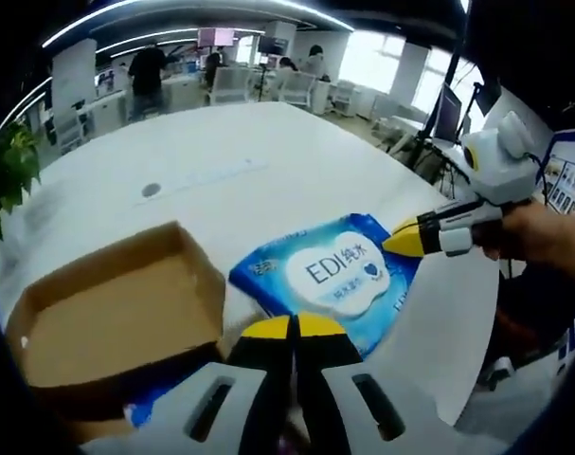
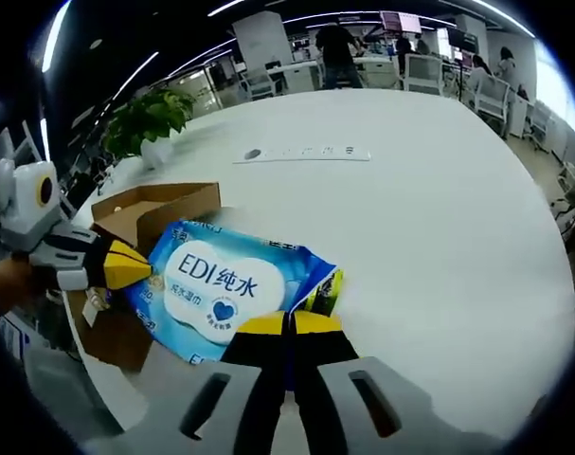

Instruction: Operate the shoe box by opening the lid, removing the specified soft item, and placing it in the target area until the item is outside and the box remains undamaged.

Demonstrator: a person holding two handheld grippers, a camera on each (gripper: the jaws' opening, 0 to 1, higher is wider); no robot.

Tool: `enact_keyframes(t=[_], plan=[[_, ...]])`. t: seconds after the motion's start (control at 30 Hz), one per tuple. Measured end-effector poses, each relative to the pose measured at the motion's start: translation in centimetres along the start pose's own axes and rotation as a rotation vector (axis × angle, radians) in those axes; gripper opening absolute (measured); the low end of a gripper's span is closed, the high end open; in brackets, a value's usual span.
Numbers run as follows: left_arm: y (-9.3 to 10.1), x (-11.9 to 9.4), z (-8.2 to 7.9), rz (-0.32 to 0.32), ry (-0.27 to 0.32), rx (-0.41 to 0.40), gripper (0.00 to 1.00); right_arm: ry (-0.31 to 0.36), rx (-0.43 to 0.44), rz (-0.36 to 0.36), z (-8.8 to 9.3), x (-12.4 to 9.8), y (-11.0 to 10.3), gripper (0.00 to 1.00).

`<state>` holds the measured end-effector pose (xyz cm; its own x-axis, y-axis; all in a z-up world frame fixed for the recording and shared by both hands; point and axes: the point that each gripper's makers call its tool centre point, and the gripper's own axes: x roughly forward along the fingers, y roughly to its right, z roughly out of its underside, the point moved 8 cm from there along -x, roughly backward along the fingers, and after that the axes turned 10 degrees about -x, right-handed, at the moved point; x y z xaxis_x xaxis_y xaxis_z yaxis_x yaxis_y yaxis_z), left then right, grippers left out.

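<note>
My left tool (image 1: 294,327) sat with its yellow tips pressed together, nothing between them, right at the near edge of the wipes pack (image 1: 327,273). My right tool (image 2: 289,324) looked the same: tips closed against each other at the pack's near edge. I couldn't tell if it pinched the wrapper or just touched it.

The pack, blue with a white label, lay flat on the white table (image 1: 268,161), outside the shoe box (image 1: 107,318) and just beside it. The box stood open, cardboard interior bare as far as I could see. So the item was out. Whether this spot was the target area, I couldn't say.

Risks, as I judged them:
- Pack sat near the table's edge. A push from either tool could slide it off.
- If the right tool did have wrapper caught, pulling away could drag the pack or tear the film.
- The left tool was close to the box wall. A careless swing could dent or shove the cardboard.

View differences: the left gripper view showed the box interior from above, and the right tool coming in from the right with a hand on it, tip at the pack's far-right corner. The right gripper view showed the pack's folded right end (image 2: 325,284), a potted plant (image 2: 147,118) and a power strip (image 2: 311,152) further off.
</note>
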<state>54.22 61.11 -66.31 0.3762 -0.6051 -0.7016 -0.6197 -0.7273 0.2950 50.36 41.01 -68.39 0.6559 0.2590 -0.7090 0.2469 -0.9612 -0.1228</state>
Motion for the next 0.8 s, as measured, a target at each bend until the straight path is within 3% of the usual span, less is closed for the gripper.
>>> enact_keyframes(t=[0.43, 0.8], plan=[[0.3, 1.6, 0.3, -0.030, -0.045, 0.122, 0.00, -0.005, 0.040, 0.012, 1.6, 1.2, 0.8, 0.00], [0.1, 1.9, 1.0, -0.051, -0.060, 0.166, 0.00, 0.002, 0.046, 0.012, 2.3, 1.6, 0.5, 0.00]])
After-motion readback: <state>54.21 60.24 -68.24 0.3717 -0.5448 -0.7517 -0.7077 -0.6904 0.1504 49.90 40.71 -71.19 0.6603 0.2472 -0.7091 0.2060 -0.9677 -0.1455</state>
